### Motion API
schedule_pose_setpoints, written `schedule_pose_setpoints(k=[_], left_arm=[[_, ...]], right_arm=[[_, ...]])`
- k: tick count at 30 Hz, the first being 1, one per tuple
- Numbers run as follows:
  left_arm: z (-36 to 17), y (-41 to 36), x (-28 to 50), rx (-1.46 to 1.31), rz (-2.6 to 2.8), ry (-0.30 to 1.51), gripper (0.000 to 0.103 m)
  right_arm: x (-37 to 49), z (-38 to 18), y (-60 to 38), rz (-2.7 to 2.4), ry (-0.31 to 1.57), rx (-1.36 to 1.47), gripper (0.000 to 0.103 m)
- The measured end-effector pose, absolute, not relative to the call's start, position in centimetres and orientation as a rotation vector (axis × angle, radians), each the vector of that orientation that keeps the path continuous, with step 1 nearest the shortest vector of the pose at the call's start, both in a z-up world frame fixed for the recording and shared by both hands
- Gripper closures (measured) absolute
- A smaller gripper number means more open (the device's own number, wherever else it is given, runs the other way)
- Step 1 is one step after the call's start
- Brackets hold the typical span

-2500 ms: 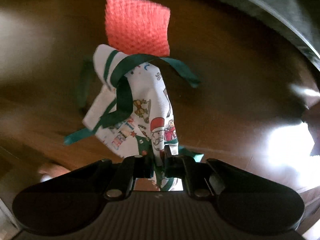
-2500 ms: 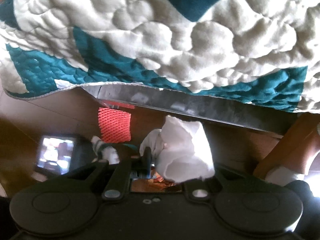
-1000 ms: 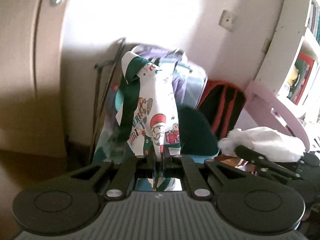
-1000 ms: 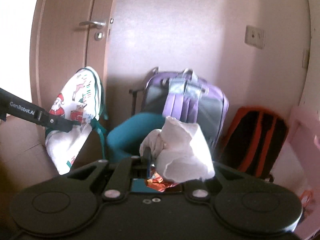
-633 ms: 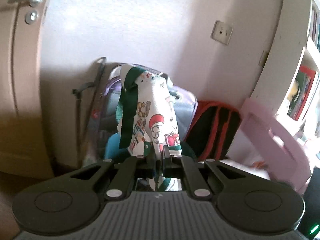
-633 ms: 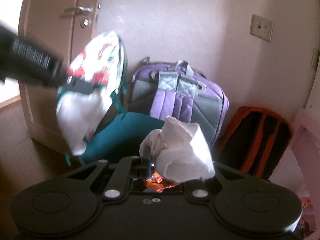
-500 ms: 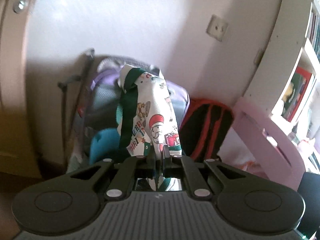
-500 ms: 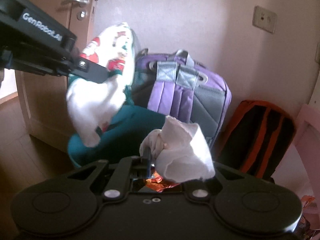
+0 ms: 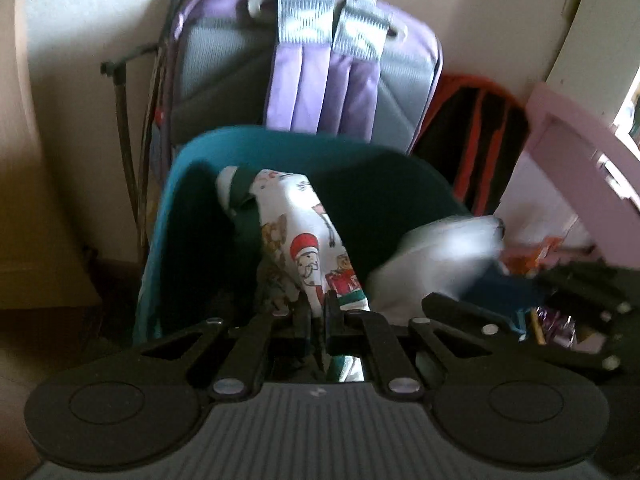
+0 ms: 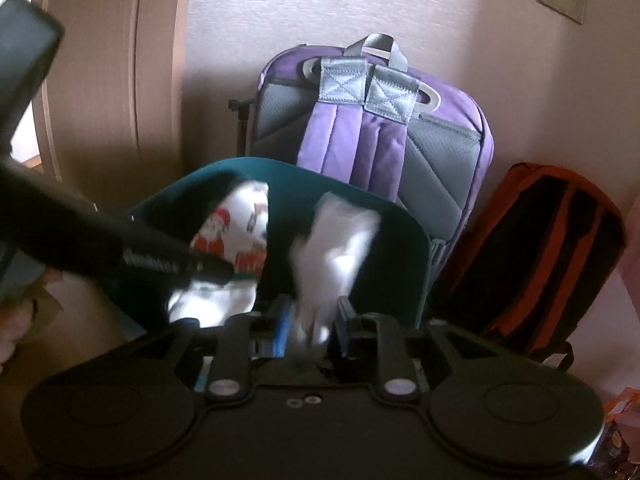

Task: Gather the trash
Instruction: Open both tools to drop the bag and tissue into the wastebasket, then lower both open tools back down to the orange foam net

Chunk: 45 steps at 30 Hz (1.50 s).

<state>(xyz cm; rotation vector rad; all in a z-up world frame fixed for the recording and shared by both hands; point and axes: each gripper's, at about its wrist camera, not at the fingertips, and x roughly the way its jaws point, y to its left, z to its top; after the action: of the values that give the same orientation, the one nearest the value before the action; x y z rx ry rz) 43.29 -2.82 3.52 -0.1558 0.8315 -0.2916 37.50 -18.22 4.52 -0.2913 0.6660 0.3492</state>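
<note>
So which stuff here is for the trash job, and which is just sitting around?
For the job:
- teal bin
- Santa-print bag in the left gripper
- white crumpled paper at the right gripper

Just sitting around:
- purple backpack
- black and orange backpack
- door
- pink furniture

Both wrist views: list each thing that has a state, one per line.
left gripper: shut on Christmas-print bag
Christmas-print bag: held over teal bin
right gripper: open
white tissue: blurred, between the open jaws
teal bin: open-topped
door: closed
</note>
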Motion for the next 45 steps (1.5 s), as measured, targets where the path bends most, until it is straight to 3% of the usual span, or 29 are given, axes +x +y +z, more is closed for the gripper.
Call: schedule_pose_setpoints(k=[4, 7, 14, 20, 23, 28, 30, 40, 45], left_arm=[[2.5, -3.0, 43.0, -0.132, -0.294, 0.845, 0.096], [2.9, -2.6, 41.9, -0.135, -0.309, 0.828, 0.087], [5.1, -1.5, 38.9, -0.149, -0.360, 0.763, 0.044], [7.2, 1.2, 34.5, -0.150, -0.384, 0.701, 0.043], [7.4, 3.3, 31.8, -0.116, -0.364, 0.681, 0.035], [5.8, 8.7, 27.4, -0.140, -0.307, 0.663, 0.030], [4.8, 11.3, 25.6, -0.160, -0.277, 0.650, 0.024], [-3.3, 22.7, 20.6, -0.156, -0.121, 0.706, 0.019], [-9.1, 27.4, 19.9, -0.208, -0.037, 0.742, 0.005]], right_arm=[[37.7, 4.1, -18.4, 0.334, 0.672, -0.301, 0.067], [37.2, 4.4, -18.9, 0.339, 0.667, -0.277, 0.063], [34.9, 5.4, -18.7, 0.347, 0.648, -0.255, 0.057], [31.5, 6.7, -17.7, 0.369, 0.623, -0.204, 0.047], [29.8, 7.0, -16.9, 0.394, 0.626, -0.167, 0.045], [26.7, 6.1, -14.8, 0.427, 0.649, -0.107, 0.044], [25.2, 5.3, -13.9, 0.436, 0.646, -0.072, 0.043], [20.4, -2.0, -7.9, 0.519, 0.727, 0.008, 0.040], [20.6, -7.4, -4.8, 0.521, 0.874, -0.009, 0.040]])
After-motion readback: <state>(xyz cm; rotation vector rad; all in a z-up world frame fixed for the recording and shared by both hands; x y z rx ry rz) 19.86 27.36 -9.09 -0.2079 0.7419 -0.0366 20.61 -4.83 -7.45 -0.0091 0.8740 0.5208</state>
